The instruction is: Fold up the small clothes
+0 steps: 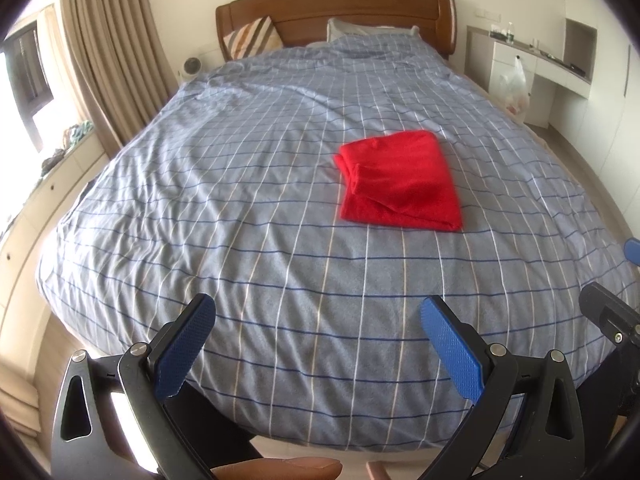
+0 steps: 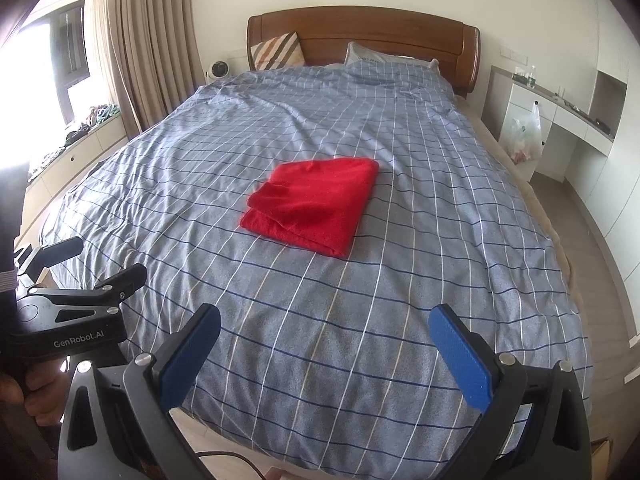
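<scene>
A folded red garment [image 1: 398, 182] is lying flat on the checked bedspread [image 1: 240, 200], well ahead of both grippers: at one o'clock from the left gripper [image 1: 318, 344], at eleven o'clock from the right gripper [image 2: 324, 356]. Both are hovering with fingers spread wide, gripping nothing.

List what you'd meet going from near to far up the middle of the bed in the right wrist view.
Right gripper, open at the foot of the bed → bare stretch of checked duvet → folded red garment → more duvet → grey pillow → wooden headboard → white wall.
</scene>
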